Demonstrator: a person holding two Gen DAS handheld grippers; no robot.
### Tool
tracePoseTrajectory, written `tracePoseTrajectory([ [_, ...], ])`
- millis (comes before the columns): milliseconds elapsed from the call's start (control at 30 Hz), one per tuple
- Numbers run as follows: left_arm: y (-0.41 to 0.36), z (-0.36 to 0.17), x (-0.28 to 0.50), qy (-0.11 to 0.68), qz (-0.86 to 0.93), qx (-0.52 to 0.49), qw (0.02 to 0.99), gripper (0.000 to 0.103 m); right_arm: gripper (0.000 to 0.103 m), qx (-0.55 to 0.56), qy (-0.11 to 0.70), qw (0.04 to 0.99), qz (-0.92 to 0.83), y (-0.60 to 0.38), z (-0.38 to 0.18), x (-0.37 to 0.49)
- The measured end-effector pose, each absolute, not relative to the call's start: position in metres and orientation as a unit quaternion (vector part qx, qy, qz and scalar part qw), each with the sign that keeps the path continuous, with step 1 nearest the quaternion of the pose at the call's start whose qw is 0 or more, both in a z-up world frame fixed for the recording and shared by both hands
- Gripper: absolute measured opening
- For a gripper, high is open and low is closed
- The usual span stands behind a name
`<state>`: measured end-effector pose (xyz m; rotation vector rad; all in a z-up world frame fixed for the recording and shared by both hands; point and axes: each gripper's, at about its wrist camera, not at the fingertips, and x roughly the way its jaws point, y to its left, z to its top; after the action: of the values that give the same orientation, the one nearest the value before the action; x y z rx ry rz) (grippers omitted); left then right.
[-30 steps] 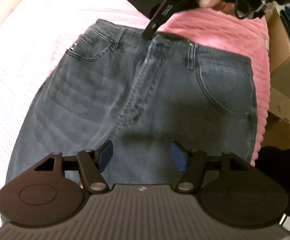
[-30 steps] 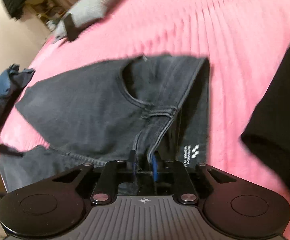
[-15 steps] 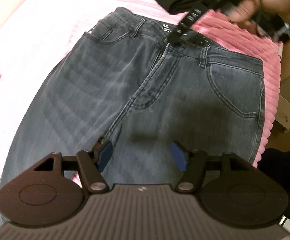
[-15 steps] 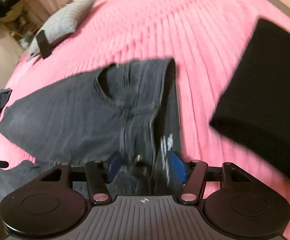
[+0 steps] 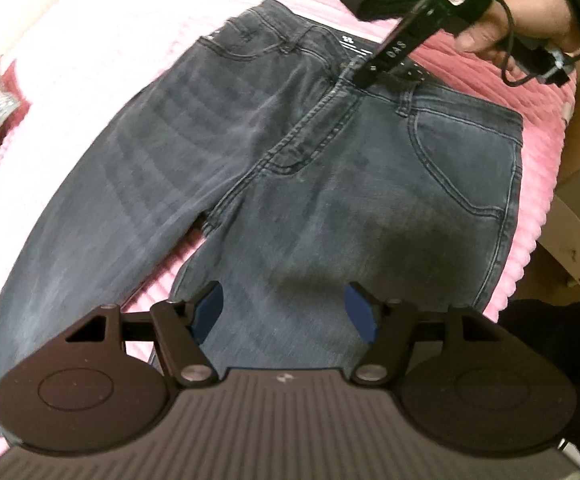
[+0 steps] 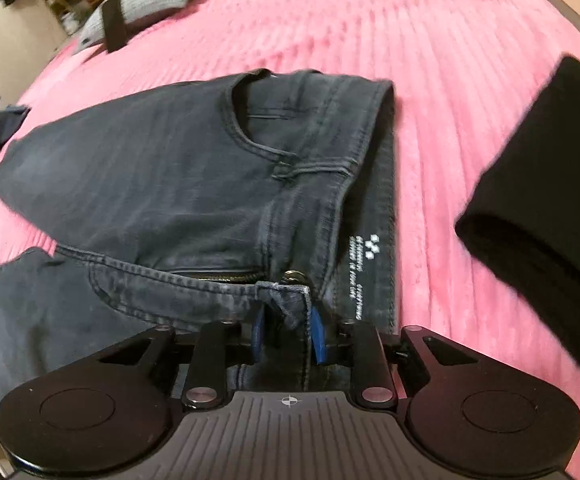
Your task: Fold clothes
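Partly hidden, the jeans' [image 6: 161, 184] waistband sits between the closing right gripper [image 6: 286, 332]; the left gripper [image 5: 285, 312] gapes, released.

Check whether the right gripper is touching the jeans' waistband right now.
Touching. In the right wrist view the right gripper has the waistband bunched between its blue pads as the jaws close on it. The left wrist view shows its fingers down on the jeans.

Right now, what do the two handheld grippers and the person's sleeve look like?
Both the left gripper and the right gripper are matte black, with blue pads on the fingers, silver pivot screws, round side discs and a ribbed grey body. A black cable loops at the hand holding the right one. The sleeve is black.
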<state>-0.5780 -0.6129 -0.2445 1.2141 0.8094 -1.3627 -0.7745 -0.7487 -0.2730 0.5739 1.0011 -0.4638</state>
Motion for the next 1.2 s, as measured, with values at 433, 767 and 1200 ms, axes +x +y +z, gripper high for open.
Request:
tracePoseTrajectory([
  [433, -0.488, -0.163, -0.534, 0.348, -0.521, 0.445, 0.64, 0.074, 0.073, 0.341, 0.447, 0.767, -0.31, -0.631, -0.168, -0.829],
  [767, -0.304, -0.127, -0.473, 0.432, -0.395, 0.344, 0.734, 0.096, 0.09, 0.295, 0.461, 0.779, -0.308, -0.5, -0.087, -0.809],
  [1200, -0.198, -0.082, -0.443, 0.462, -0.245, 0.212, 0.825, 0.102, 0.1, 0.207, 0.489, 0.807, -0.257, -0.438, -0.031, -0.751],
])
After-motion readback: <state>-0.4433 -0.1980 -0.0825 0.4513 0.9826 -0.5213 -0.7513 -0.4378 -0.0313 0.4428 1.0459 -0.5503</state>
